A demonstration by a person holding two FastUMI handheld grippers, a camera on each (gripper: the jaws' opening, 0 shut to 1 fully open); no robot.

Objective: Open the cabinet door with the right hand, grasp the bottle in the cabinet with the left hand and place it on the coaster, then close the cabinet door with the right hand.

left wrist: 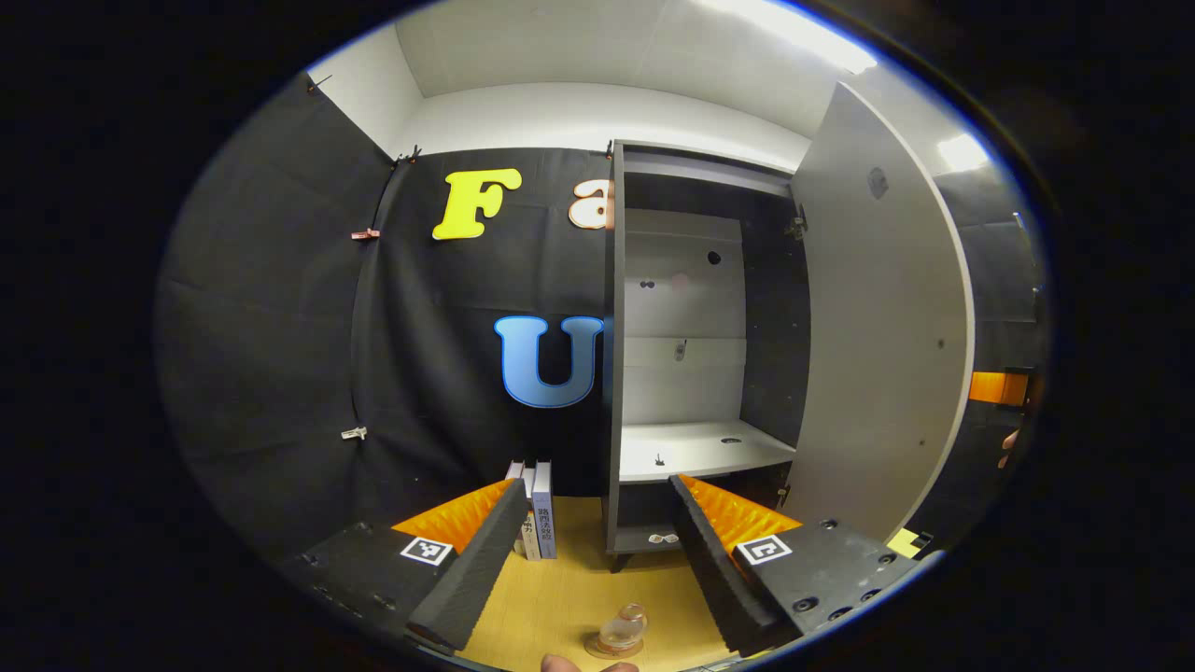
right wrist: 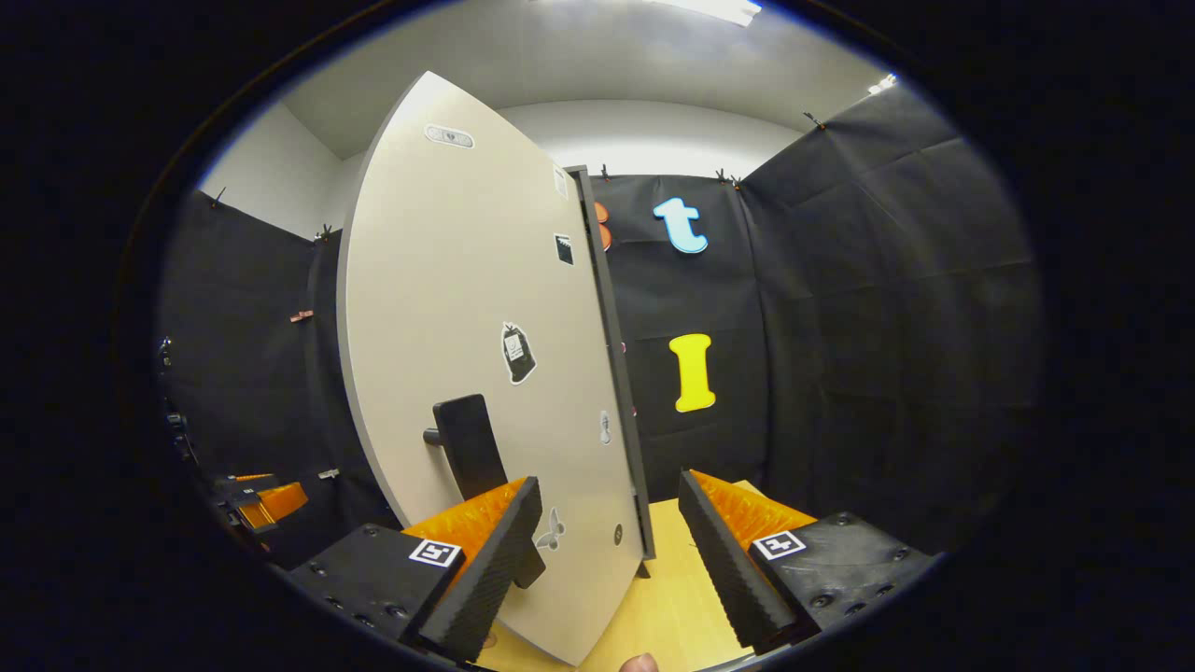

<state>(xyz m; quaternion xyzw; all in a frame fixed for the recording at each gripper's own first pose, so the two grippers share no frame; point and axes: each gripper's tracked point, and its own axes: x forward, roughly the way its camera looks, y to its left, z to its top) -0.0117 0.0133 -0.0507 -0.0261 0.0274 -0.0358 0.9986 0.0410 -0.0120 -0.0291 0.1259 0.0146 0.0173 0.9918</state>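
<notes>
The grey cabinet (left wrist: pixel 616 373) stands open, its door (left wrist: pixel 878 327) swung out to the right and its white shelf (left wrist: pixel 700 448) bare. A small clear bottle (left wrist: pixel 624 627) sits on a round coaster (left wrist: pixel 607 648) on the wooden table, low between the fingers of my left gripper (left wrist: pixel 597 485), which is open and holds nothing. In the right gripper view the door's outer face (right wrist: pixel 467 280) fills the left half, with its black handle (right wrist: pixel 467 439) just beyond my left finger. My right gripper (right wrist: pixel 609 481) is open, and the door's edge lies between its fingers.
A few books (left wrist: pixel 539 509) stand upright against the cabinet's left side on the wooden table (left wrist: pixel 569 588). Black cloth walls close the booth. The other gripper (right wrist: pixel 261 499) shows small at the far left, past the door.
</notes>
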